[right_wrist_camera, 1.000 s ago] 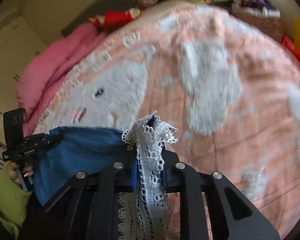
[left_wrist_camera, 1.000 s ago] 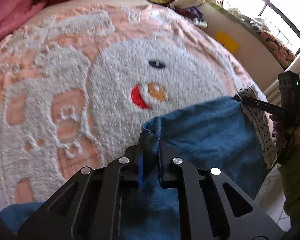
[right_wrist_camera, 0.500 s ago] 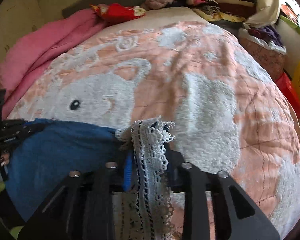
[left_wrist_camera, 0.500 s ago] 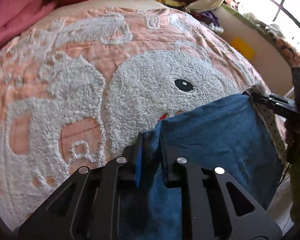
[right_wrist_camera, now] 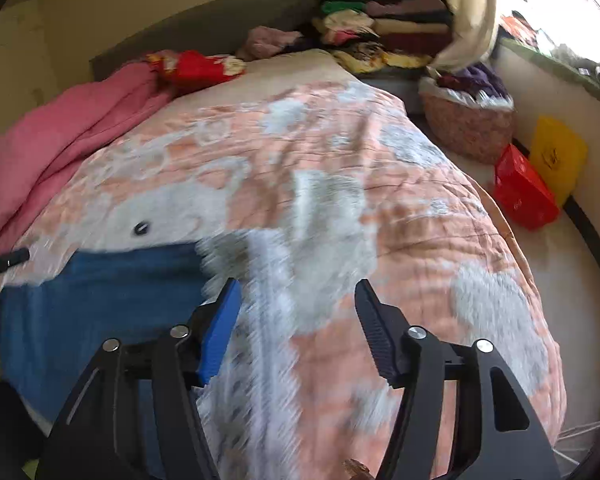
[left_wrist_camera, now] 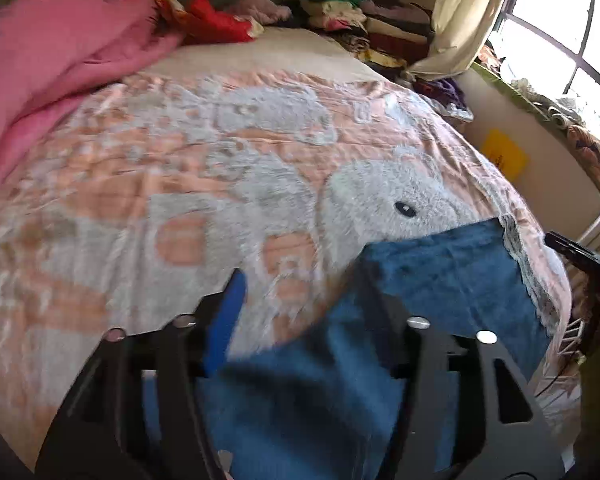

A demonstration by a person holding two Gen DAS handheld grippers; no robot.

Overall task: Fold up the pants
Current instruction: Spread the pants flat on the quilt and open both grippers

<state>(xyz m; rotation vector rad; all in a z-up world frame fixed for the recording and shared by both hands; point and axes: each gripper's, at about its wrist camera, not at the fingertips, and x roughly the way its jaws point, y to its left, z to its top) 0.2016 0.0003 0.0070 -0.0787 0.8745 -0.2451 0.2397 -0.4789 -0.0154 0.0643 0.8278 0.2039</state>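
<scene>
Lying across the near edge of a peach and white blanket [right_wrist_camera: 400, 208], blue pants [left_wrist_camera: 452, 276] stretch their long axis sideways between the two grippers, white lace hem [left_wrist_camera: 530, 276] toward the right. Left gripper [left_wrist_camera: 304, 300] and right gripper [right_wrist_camera: 298, 308] both stand with jaws spread apart, gripping nothing.

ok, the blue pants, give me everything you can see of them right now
The blue pants look like soft, fleecy fabric with a white lace trim along the right-hand edge. They lie draped over the near edge of the bed on the pink-and-white blanket, just below the animal's eye in its pattern, hanging toward the camera. Both the left gripper and right gripper are open and grip nothing. The lower part is motion-blurred, so the fold lines cannot be made out.
</scene>
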